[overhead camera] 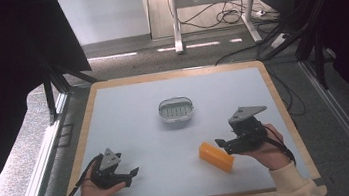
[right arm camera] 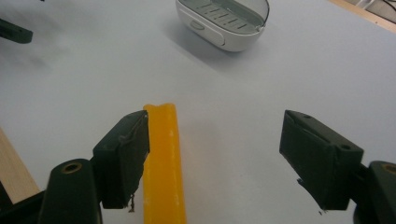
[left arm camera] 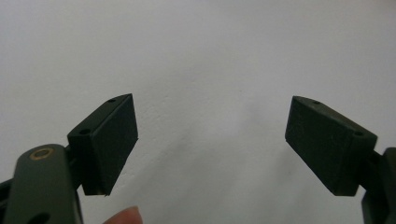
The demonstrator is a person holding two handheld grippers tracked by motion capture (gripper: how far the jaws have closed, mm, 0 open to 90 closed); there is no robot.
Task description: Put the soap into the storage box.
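Your left gripper (overhead camera: 131, 176) lower left, jaws spread, empty. Your right gripper (overhead camera: 222, 145) jaws spread, orange bar (overhead camera: 216, 157) beside left jaw. Soap dish (overhead camera: 176, 109) at centre.

Near end of the long yellow-orange block (right arm camera: 161, 163) cut off by the bottom edge in the right gripper view, just inside the right gripper's (right arm camera: 215, 158) left jaw. Top of the white oval slotted dish (right arm camera: 224, 21) ahead clipped by the upper edge.
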